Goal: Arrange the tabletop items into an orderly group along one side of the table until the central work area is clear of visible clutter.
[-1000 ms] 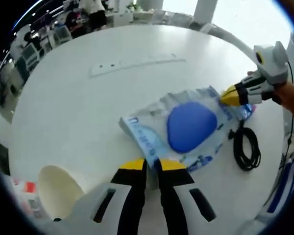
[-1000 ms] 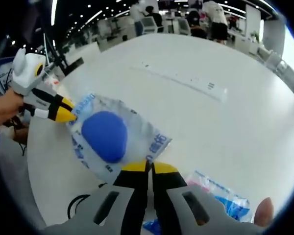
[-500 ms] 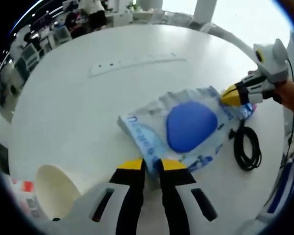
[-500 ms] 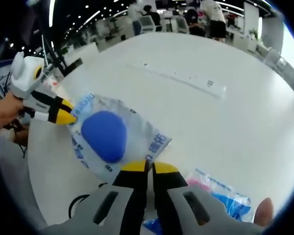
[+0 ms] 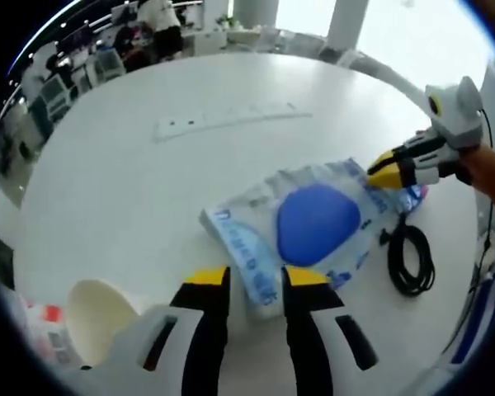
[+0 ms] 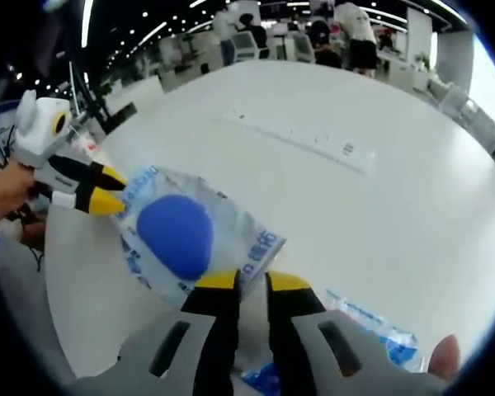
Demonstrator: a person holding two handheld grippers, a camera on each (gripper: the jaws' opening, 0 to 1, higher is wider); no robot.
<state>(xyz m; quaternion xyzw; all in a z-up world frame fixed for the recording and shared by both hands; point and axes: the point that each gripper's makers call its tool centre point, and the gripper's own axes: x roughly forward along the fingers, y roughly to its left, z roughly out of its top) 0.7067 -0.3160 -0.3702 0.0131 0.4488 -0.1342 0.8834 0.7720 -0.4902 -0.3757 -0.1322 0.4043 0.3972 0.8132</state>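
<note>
On white table [image 5: 132, 165]: clear packet [image 5: 309, 227] (blue pad inside) lying flat, near edge between parted left gripper [image 5: 256, 285] jaws; right gripper [image 6: 252, 285] likewise released.

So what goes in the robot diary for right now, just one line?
left gripper: open at bag edge | right gripper: open at opposite edge | clear bag with blue pad: flat on table | black cable: beside bag

Left gripper [image 5: 247, 276]: jaws parted, low over table, pointing to 12 o'clock. Right gripper [image 6: 250, 282]: jaws parted, likewise low, held by a hand [image 5: 484, 162].
</note>
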